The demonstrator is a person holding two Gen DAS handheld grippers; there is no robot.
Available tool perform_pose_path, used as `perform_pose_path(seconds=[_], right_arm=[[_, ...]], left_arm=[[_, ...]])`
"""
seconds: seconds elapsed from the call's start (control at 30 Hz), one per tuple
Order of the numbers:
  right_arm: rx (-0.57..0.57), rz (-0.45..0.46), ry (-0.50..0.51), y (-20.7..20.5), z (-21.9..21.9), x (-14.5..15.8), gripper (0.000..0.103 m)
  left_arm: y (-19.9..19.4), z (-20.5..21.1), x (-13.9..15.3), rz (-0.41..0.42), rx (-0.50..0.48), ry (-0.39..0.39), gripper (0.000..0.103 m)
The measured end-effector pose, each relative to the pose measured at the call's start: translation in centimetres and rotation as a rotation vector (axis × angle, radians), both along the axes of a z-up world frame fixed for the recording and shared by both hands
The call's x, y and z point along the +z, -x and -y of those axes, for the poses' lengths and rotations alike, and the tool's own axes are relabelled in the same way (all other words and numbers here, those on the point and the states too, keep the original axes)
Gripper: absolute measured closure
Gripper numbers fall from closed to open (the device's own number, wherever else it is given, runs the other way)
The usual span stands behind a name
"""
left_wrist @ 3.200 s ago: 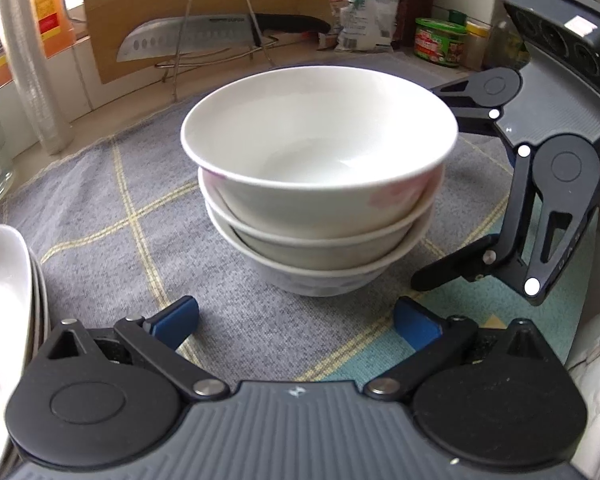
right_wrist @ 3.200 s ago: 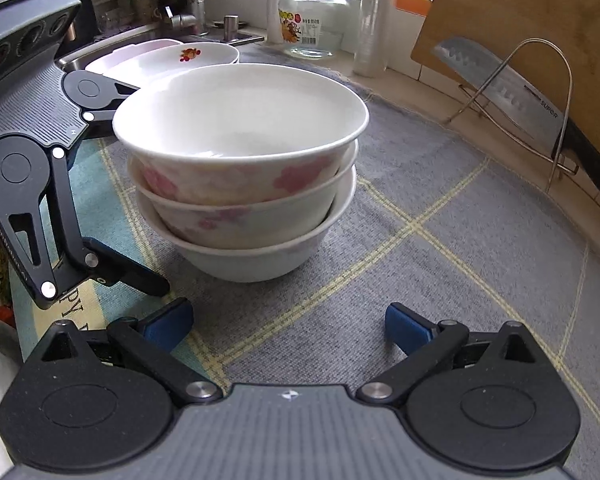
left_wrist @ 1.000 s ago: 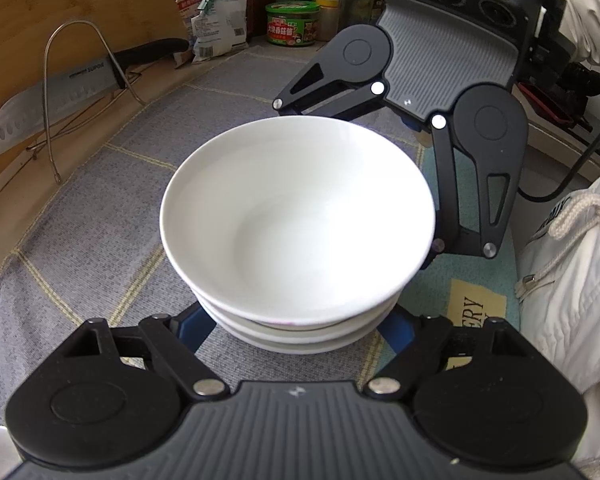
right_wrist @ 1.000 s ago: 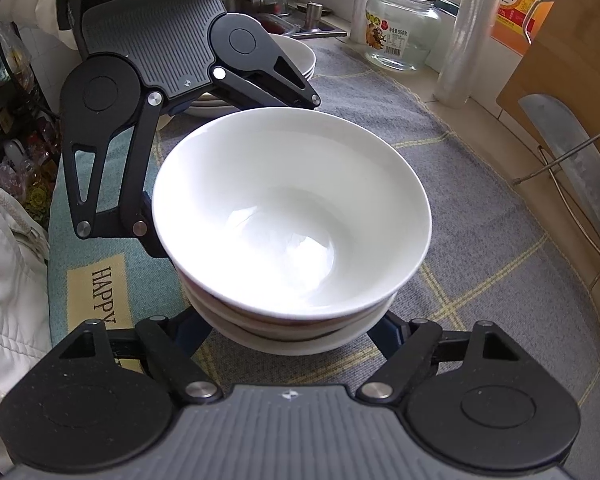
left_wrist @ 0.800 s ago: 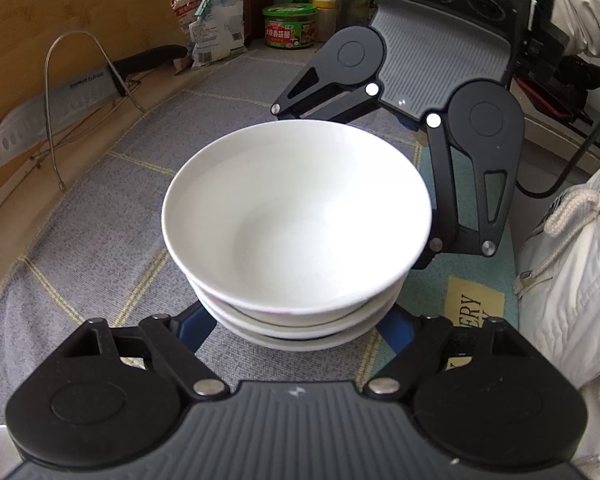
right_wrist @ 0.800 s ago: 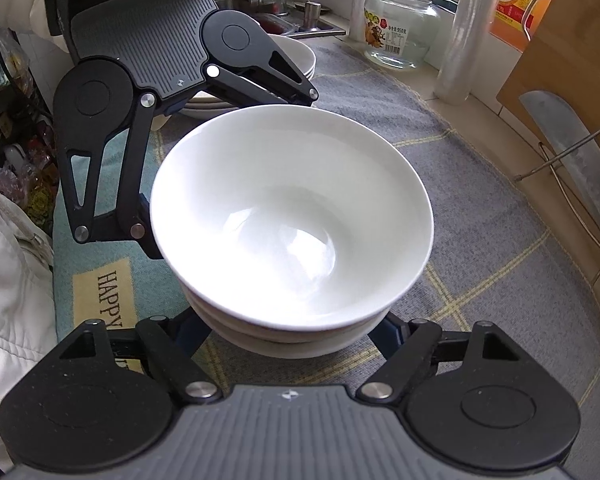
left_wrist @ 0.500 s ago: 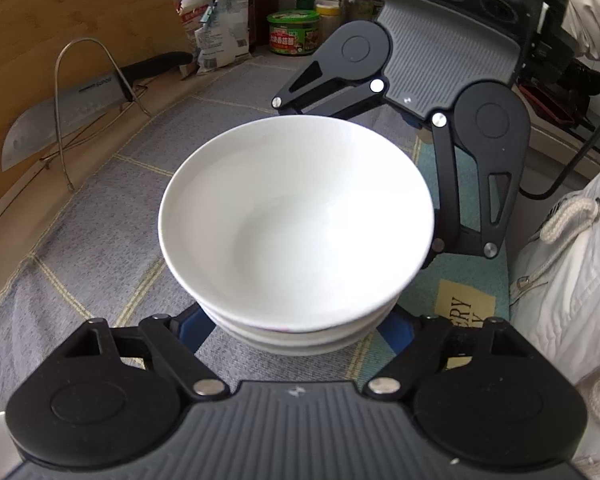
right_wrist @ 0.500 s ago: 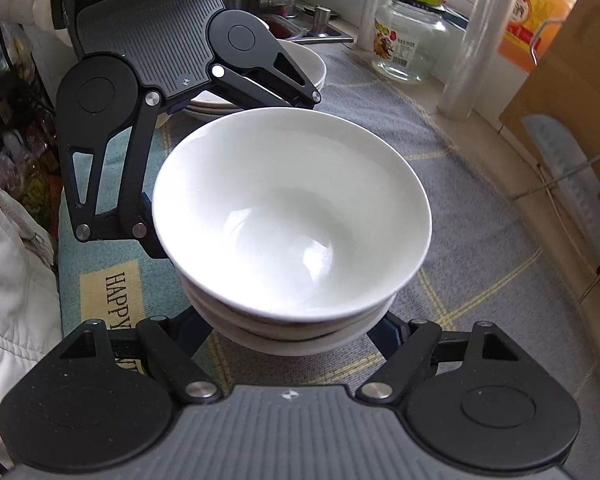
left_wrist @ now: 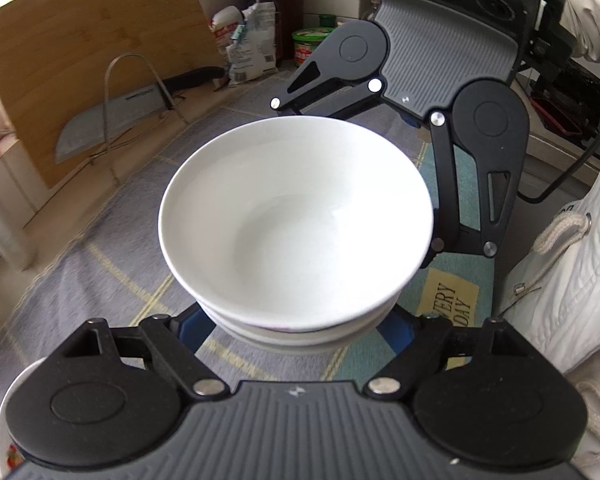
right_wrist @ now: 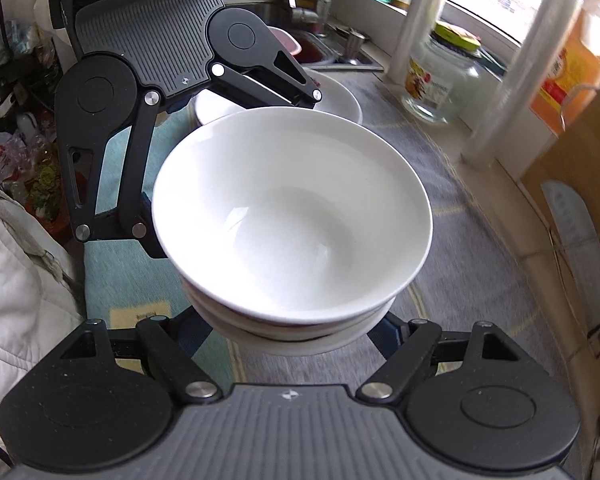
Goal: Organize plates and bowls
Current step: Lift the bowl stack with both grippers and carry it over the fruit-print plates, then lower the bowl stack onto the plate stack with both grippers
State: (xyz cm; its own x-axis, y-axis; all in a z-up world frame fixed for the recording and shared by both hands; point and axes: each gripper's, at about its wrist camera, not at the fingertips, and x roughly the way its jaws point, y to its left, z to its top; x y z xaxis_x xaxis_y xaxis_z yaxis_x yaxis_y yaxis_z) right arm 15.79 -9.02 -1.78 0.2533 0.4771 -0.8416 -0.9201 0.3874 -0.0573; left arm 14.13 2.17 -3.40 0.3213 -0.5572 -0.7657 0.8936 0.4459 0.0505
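Note:
A stack of three white bowls point(left_wrist: 296, 220) hangs just above the grey checked mat point(left_wrist: 100, 248), carried between both grippers from opposite sides. My left gripper point(left_wrist: 292, 328) is shut on the lowest bowl, its blue pads point(left_wrist: 190, 330) pressed against the bowl's sides. Facing it, my right gripper point(right_wrist: 292, 332) is shut on the same stack of bowls point(right_wrist: 292, 216), with its fingertips hidden under the rim. A pile of white plates point(right_wrist: 336, 96) lies behind the left gripper's body; its edge point(left_wrist: 4, 400) also shows at the lower left.
A knife on a wire rack point(left_wrist: 112, 120) leans against a wooden board point(left_wrist: 80, 60). A glass jar point(right_wrist: 448, 76), clear rolls and an orange jug point(right_wrist: 572, 68) line the window side. A sink point(right_wrist: 320, 48) lies beyond the plates. A person's white jacket point(left_wrist: 560, 288) is close by.
Both grippers closed in around the bowl stack and lifted it. Over the last second the stack rose and drifted with them toward the plates, so the mat looks farther below.

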Motion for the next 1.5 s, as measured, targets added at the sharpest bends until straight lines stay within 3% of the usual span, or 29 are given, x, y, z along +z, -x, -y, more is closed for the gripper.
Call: perform_pose_path(seconds=[0.53, 0.93, 1.5], right_arm=[[0.116, 0.069, -0.006, -1.7, -8.7, 1.7, 0.018], [0.163, 0.106, 0.009, -4.8, -14.7, 0.5, 0.018], [0.174, 0.087, 0.018, -6.8, -17.9, -1.3, 0.017]], left_arm=[[0.4, -7.8, 1.7, 0.074, 0.12, -0.009, 0.018], [-1.2, -12.6, 0.8, 0.105, 0.173, -0.034, 0.018], [-3.6, -15.6, -0.8, 0.084, 0.2, -0.061, 0.018]])
